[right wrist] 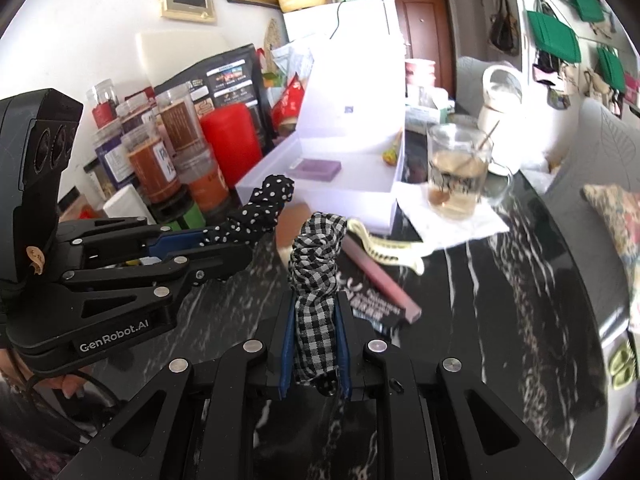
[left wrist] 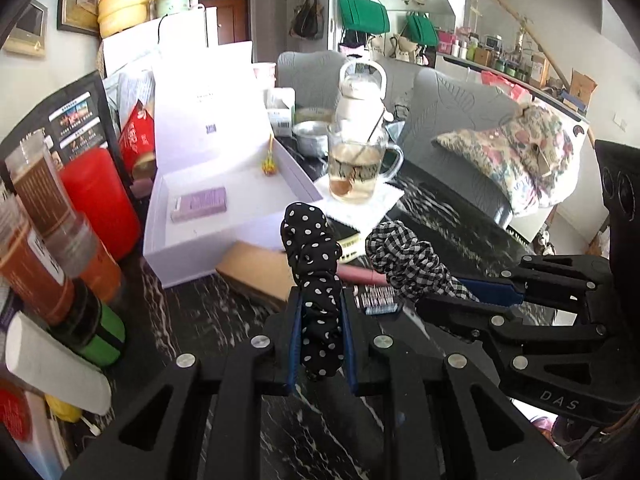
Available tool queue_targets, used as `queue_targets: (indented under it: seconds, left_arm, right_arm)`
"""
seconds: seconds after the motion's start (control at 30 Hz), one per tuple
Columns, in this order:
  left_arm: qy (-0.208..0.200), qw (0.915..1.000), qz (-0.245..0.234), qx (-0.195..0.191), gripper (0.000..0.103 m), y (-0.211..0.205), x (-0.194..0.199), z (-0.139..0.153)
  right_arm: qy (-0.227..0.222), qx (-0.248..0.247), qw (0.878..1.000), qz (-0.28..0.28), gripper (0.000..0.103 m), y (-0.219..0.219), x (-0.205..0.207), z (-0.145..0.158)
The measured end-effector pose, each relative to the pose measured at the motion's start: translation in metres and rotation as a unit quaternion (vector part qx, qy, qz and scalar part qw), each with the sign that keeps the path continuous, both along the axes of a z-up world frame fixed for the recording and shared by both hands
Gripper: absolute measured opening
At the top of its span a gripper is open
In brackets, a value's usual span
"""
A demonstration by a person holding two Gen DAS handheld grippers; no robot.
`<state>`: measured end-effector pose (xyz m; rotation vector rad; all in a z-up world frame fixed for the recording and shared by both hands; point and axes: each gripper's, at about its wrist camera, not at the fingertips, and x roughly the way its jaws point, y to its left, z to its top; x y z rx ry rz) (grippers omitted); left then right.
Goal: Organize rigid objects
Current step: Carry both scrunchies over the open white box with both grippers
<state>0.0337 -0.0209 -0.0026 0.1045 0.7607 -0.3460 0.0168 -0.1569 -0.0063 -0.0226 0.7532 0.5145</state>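
Observation:
My left gripper (left wrist: 320, 300) is shut on a black polka-dot scrunchie (left wrist: 310, 240) that sticks up past its fingertips. To its right, my right gripper (left wrist: 448, 294) is shut on a black-and-white checked scrunchie (left wrist: 404, 260). The right wrist view shows the same grips: right gripper (right wrist: 315, 304) on the checked scrunchie (right wrist: 318, 248), left gripper (right wrist: 224, 242) on the polka-dot scrunchie (right wrist: 268, 200). Both hang above the black marble table (right wrist: 500, 280). Just beyond stands an open white box (left wrist: 224, 240) with a small purple box (left wrist: 199, 204) inside. A cream hair claw (right wrist: 380, 248), a pink stick (right wrist: 380, 280) and a black packet (right wrist: 376, 312) lie below.
A glass mug of tea (left wrist: 356, 168) stands on a white cloth right of the white box. Jars (left wrist: 52, 216) and a red canister (left wrist: 96, 200) crowd the left edge. A brown card piece (left wrist: 256, 272) lies before the box. Grey chairs and a floral cushion (left wrist: 516, 156) are beyond the table.

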Motion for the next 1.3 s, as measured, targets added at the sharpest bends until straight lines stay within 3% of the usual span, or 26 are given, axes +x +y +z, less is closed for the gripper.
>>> queue_targets:
  seconds: [1.3]
  left_arm:
    - [-0.048,0.9964,0.061,-0.035,0.017,0.036,0.145,0.049]
  right_arm:
    - [-0.06,0.0,0.998,0.035,0.018,0.033,0.148,0.056]
